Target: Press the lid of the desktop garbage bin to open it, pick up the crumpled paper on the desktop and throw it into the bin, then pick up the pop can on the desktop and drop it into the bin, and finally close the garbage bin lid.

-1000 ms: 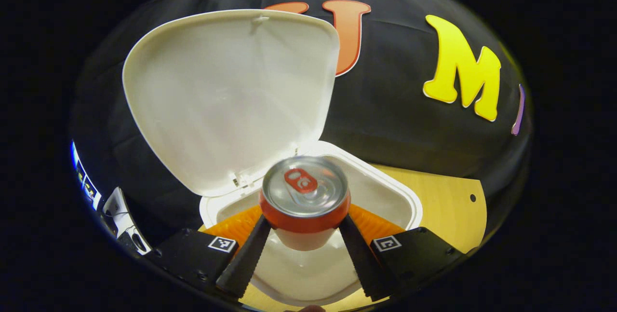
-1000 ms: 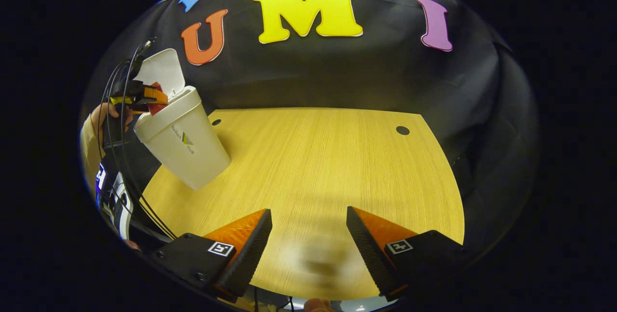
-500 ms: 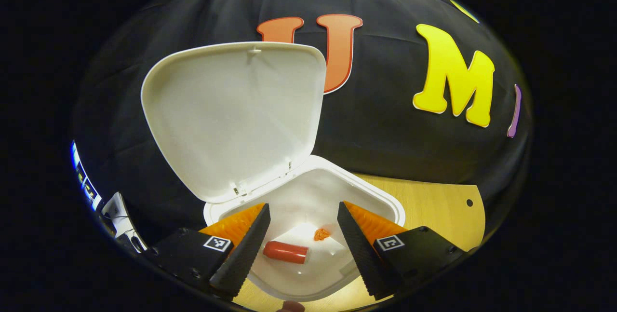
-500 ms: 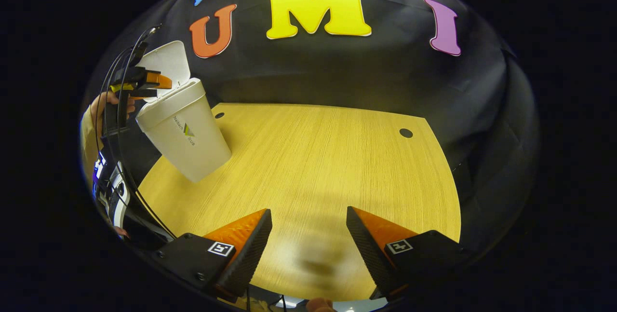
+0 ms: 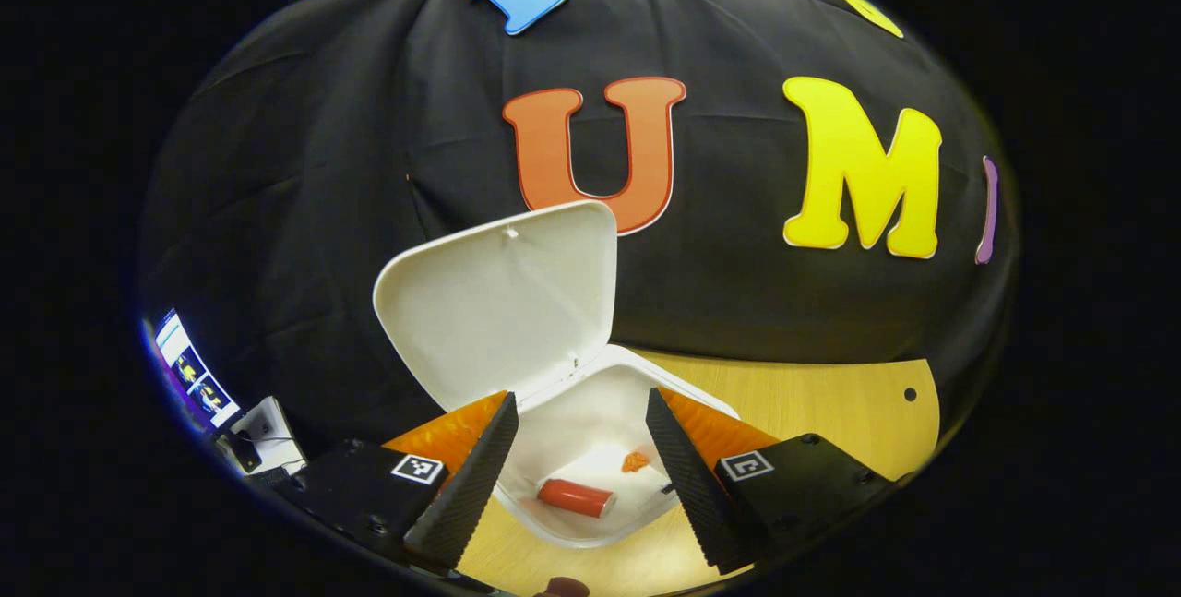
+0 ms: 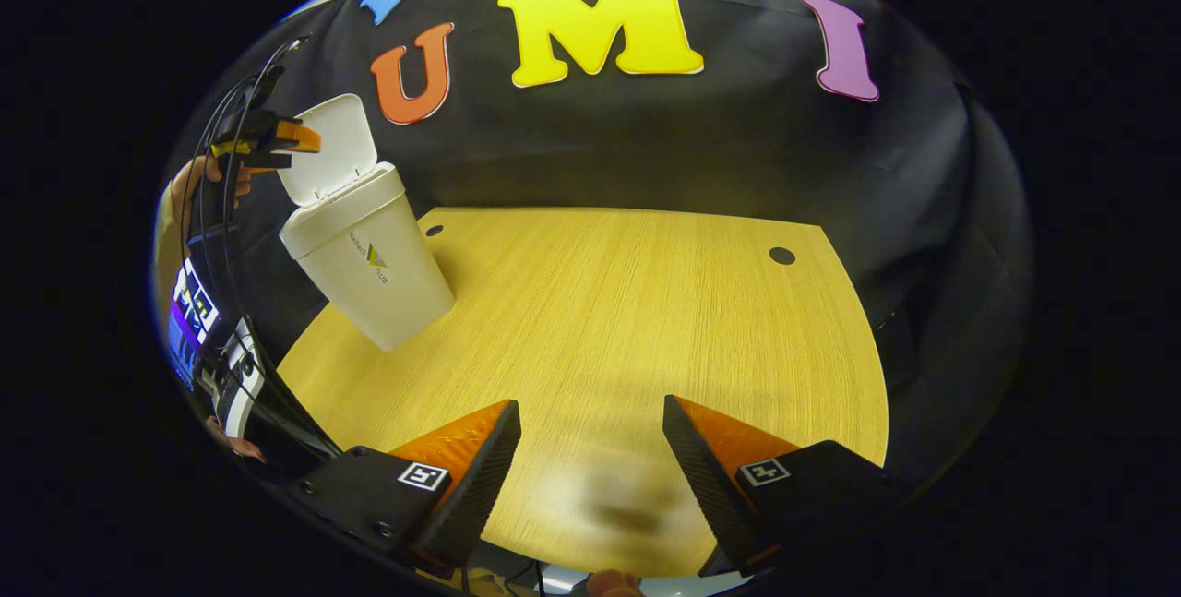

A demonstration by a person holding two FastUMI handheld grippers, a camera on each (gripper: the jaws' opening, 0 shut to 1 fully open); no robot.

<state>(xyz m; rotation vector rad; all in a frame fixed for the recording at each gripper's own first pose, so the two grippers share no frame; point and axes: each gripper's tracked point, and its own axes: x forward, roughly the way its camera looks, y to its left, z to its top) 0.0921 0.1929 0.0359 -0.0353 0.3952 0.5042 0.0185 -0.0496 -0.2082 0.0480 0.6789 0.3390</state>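
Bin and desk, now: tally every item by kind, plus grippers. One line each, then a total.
Garbage bin, lid open: 1
Pop can, lying inside the bin: 1
Crumpled paper, inside the bin: 1
Grippers, both with fingers apart and empty: 2, left gripper, right gripper
Desk: 1
Total: 6

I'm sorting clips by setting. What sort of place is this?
Likely a staged recording booth: a black cloth wall behind a bare wooden table, holding a white bin.
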